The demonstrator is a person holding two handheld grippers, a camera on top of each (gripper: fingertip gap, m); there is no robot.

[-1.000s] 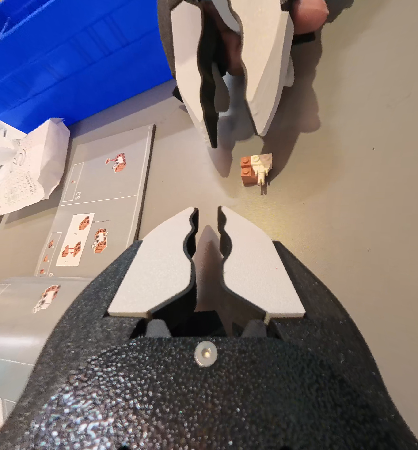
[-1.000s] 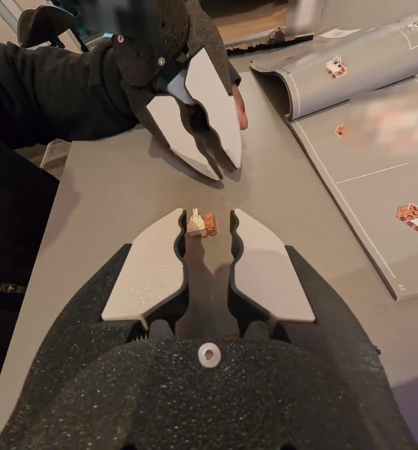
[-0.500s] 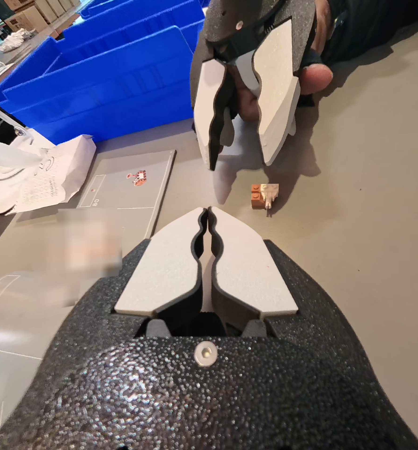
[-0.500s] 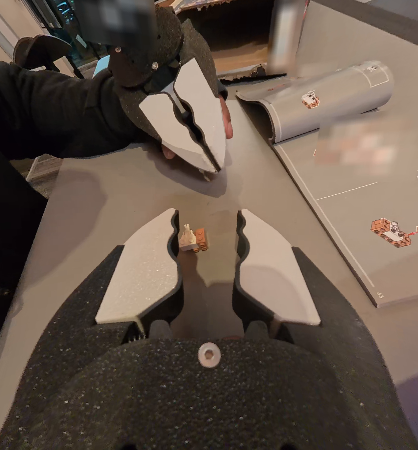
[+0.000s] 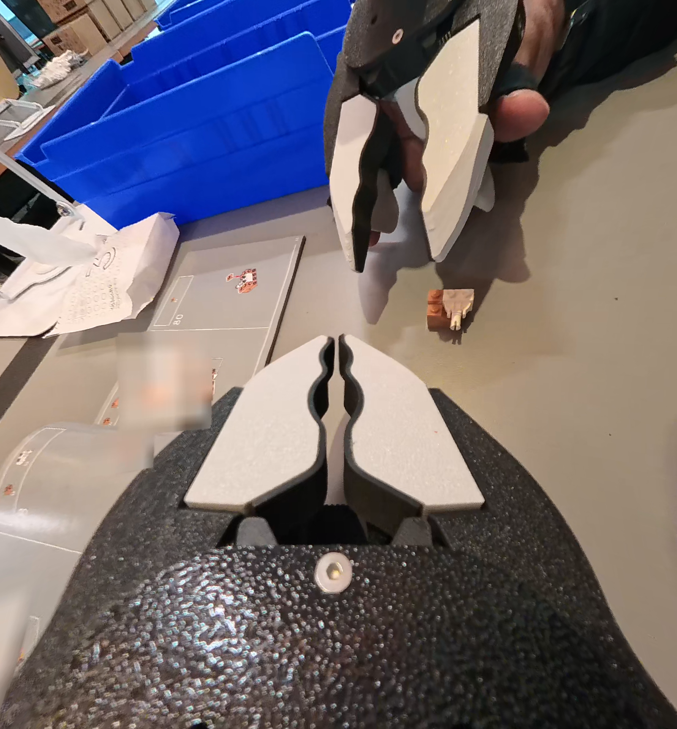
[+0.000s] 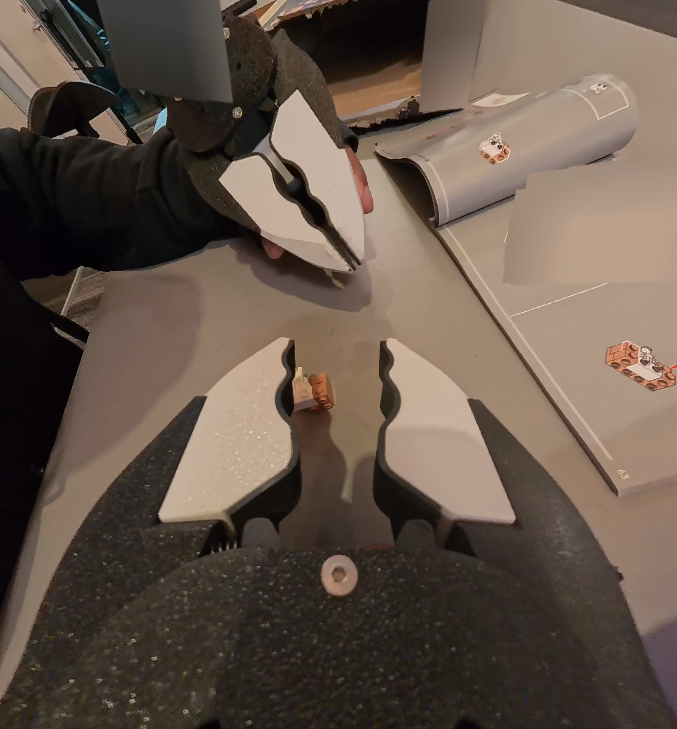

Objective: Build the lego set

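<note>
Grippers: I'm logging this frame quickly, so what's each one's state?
Left gripper: closed, nothing held.
Right gripper: open above the table, the small brick piece between its fingers, not gripped.

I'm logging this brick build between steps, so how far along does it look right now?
Done: a small brown-and-white brick assembly sits joined on the grey table. In hand: nothing; the right gripper hangs over it with jaws open, and the left gripper is shut with nothing in it. Left: the open instruction booklet pictures a larger model.
</note>
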